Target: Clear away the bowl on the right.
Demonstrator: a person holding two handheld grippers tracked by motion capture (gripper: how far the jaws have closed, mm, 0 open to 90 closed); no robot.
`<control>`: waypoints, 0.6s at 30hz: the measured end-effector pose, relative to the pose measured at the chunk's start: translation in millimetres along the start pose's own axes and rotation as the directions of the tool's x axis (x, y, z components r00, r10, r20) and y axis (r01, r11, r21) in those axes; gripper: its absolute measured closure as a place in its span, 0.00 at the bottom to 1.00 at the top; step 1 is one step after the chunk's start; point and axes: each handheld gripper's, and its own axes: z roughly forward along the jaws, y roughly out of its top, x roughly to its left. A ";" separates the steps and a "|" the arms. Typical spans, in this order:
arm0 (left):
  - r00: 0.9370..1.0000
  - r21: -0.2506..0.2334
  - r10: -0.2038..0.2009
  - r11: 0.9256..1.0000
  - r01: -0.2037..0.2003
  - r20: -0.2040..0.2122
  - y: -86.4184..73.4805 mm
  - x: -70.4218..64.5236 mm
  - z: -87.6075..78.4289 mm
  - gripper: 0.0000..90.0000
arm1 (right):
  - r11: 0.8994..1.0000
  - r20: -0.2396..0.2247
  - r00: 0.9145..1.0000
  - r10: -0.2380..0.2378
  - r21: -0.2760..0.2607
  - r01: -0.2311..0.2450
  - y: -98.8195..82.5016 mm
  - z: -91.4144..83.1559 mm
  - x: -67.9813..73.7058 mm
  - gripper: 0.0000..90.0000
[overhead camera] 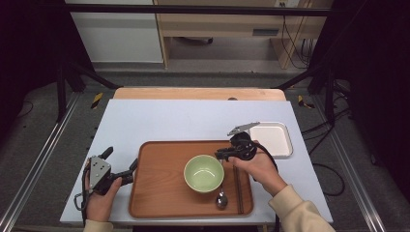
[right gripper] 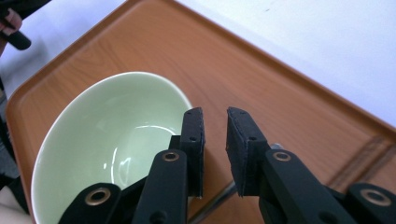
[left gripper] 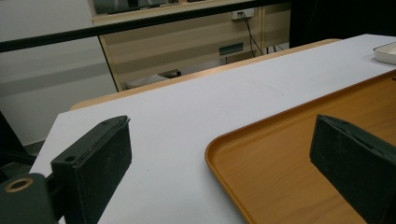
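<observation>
A pale green bowl (overhead camera: 203, 172) (right gripper: 107, 144) stands empty in the middle of a brown wooden tray (overhead camera: 159, 193) (right gripper: 289, 93) (left gripper: 289, 154). My right gripper (overhead camera: 221, 154) (right gripper: 215, 114) hovers at the bowl's right rim. Its jaws stand a narrow gap apart, the left jaw is over the rim, and bare tray shows through the gap. My left gripper (overhead camera: 122, 158) (left gripper: 219, 128) is open wide at the tray's left edge, with one jaw over the white table and the other over the tray, and it grips nothing.
A metal spoon (overhead camera: 222, 199) and dark chopsticks (overhead camera: 238, 186) lie on the tray to the right of the bowl. A white square dish (overhead camera: 272, 138) sits on the white table (overhead camera: 193, 118) beyond the tray's right corner. Dark frame rails run along both table sides.
</observation>
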 end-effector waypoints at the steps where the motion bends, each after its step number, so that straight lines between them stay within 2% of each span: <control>1: 1.000 0.000 0.000 1.000 0.000 0.000 0.0 0.1 0.0 0.06 | 1.000 0.005 1.000 0.008 -0.015 -0.008 -0.7 -3.2 -2.1 0.85; 5: 1.000 0.000 -0.003 1.000 0.003 -0.003 -0.2 0.6 -0.2 0.06 | 0.998 0.009 1.000 0.029 -0.061 -0.029 -1.9 -12.7 -8.2 0.84; 13: 1.000 0.000 -0.003 1.000 0.003 -0.003 0.0 0.4 -0.3 0.06 | 0.991 0.034 0.997 0.066 -0.120 -0.061 -4.7 -28.9 -18.7 0.84; 18: 1.000 -0.001 -0.003 1.000 0.003 -0.004 0.0 0.4 -0.3 0.06 | 0.988 0.067 0.996 0.066 -0.147 -0.056 -5.7 -37.5 -23.9 0.83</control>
